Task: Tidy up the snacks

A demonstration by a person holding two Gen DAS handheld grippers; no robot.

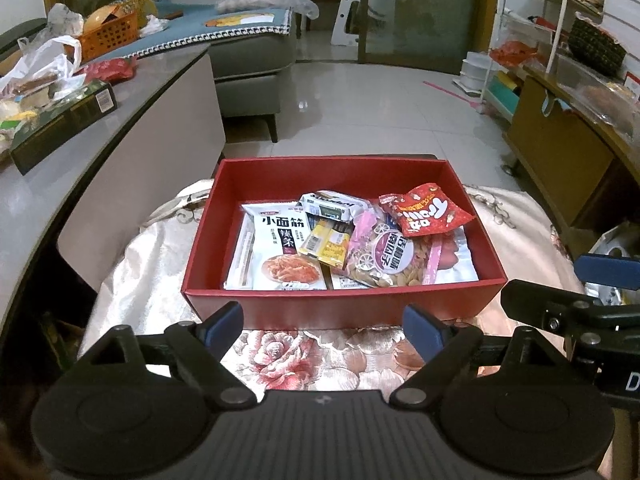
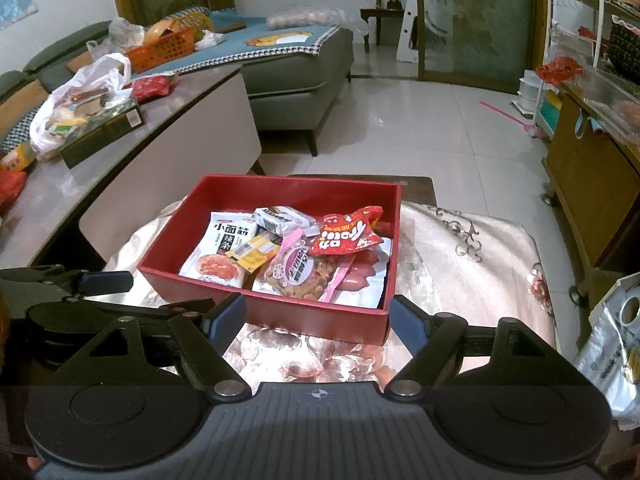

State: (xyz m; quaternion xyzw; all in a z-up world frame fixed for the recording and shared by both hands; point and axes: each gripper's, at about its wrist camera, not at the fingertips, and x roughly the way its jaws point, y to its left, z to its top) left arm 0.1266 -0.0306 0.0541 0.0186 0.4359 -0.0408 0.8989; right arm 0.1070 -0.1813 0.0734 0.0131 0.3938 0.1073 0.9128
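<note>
A red box (image 1: pixel 344 304) (image 2: pixel 280 312) sits on a flowered cloth. It holds several snack packs: a white noodle-snack bag (image 1: pixel 284 252) (image 2: pixel 224 248), a yellow packet (image 1: pixel 326 242), a pink bag of chips (image 1: pixel 384 260) (image 2: pixel 300 276) and a small red bag (image 1: pixel 424 210) (image 2: pixel 348 232) on top. My left gripper (image 1: pixel 322 326) hangs open just in front of the box's near wall, nothing between its fingers. My right gripper (image 2: pixel 318 318) is open too, near the box's front right corner, and shows at the right edge of the left wrist view (image 1: pixel 580 280).
A grey low table (image 1: pixel 132 92) at the left carries a dark green box (image 1: pixel 64 124) and a white plastic bag (image 2: pixel 76 100) of snacks. A sofa (image 2: pixel 296 68) stands behind. A wooden cabinet (image 2: pixel 588 184) and wire rack are right. A silver bag (image 2: pixel 616 352) lies near right.
</note>
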